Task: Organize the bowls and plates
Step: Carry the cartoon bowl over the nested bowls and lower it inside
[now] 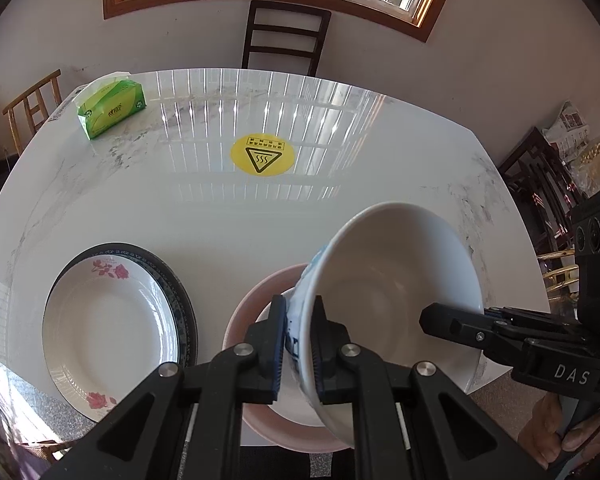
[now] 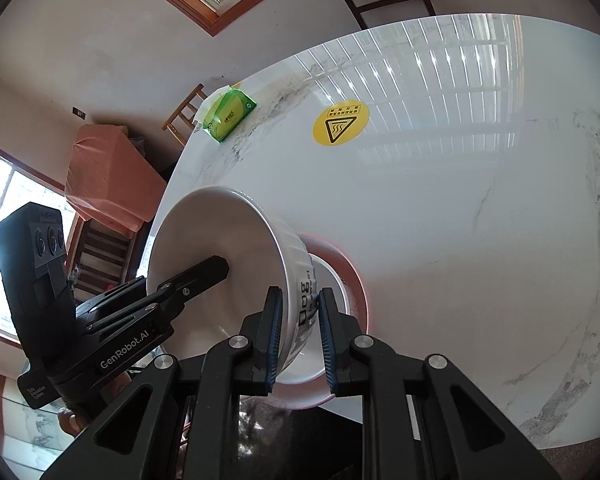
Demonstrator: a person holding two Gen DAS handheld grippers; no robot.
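Observation:
A white bowl (image 1: 388,280) with blue marks on one side and black lettering on the other hangs tilted above the table, gripped at opposite rims. My left gripper (image 1: 299,305) is shut on its left rim and my right gripper (image 2: 300,297) on its right rim. Each gripper shows in the other's view with one finger inside the bowl (image 2: 212,232): the right gripper (image 1: 460,322) and the left gripper (image 2: 216,266). Below the bowl sits a pink dish (image 1: 236,324) holding a white dish (image 1: 274,312). At the left, a rose-patterned white plate (image 1: 104,328) lies on a dark-rimmed plate (image 1: 180,292).
The white marble table (image 1: 220,208) carries a green tissue pack (image 1: 112,108) at its far left and a yellow warning sticker (image 1: 263,155) in the middle. Chairs stand around it, a dark one (image 1: 286,36) at the far side. A person's hand (image 1: 560,432) holds the right gripper's handle.

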